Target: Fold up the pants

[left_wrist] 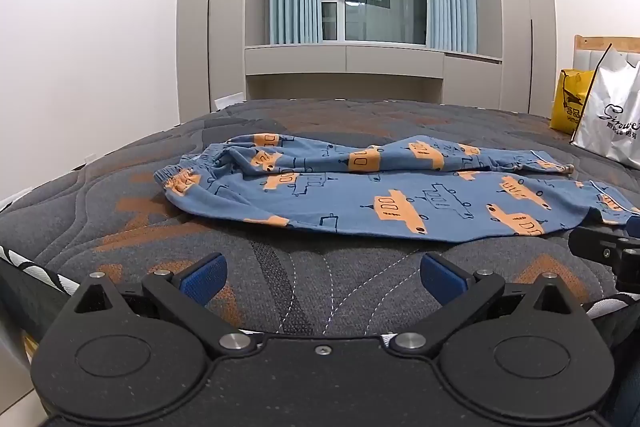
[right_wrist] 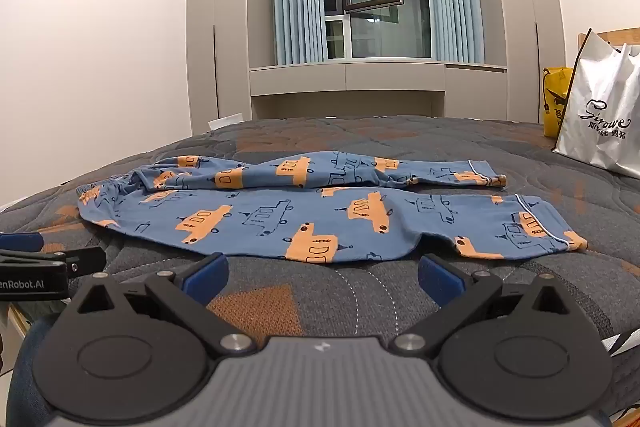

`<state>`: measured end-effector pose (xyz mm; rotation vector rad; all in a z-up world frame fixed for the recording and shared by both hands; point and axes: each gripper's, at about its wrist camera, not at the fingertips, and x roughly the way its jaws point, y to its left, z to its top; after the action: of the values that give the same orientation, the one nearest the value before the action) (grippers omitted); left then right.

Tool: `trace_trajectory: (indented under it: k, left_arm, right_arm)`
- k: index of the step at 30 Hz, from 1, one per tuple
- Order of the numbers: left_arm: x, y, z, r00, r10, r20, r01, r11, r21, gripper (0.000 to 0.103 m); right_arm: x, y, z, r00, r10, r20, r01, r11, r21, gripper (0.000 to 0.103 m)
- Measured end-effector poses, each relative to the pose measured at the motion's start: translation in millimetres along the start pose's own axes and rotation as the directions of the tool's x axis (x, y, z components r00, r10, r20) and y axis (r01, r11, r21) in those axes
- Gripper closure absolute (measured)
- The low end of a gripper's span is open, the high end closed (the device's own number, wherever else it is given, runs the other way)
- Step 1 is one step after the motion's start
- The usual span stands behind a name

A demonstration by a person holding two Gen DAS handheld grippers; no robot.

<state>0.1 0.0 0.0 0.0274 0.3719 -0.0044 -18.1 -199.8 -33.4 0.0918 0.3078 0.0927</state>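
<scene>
Blue pants (left_wrist: 360, 195) with orange car prints lie spread on the bed, waistband at the left, leg cuffs at the right. They also show in the right wrist view (right_wrist: 320, 211). My left gripper (left_wrist: 322, 279) is open and empty, just short of the pants' near edge. My right gripper (right_wrist: 322, 279) is open and empty, just in front of the near leg. The right gripper shows at the right edge of the left wrist view (left_wrist: 616, 247), and the left one at the left edge of the right wrist view (right_wrist: 40, 259).
The bed has a grey and orange quilted cover (left_wrist: 280, 267). A white shopping bag (right_wrist: 604, 119) and a yellow bag (right_wrist: 556, 99) stand at its far right. A window with blue curtains and grey cabinets (left_wrist: 372, 63) lie beyond the bed.
</scene>
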Motion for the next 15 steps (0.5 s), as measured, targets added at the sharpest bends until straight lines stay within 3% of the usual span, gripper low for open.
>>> trace_trajectory:
  k: [15]
  left_arm:
    - [4.1, 2.8, -1.1, 1.0, -0.002, -0.021, 0.001, 1.0, -0.015, 0.0]
  right_arm:
    - [0.4, -1.1, -2.6, 1.0, -0.008, -0.001, 0.008, 1.0, -0.006, 0.0]
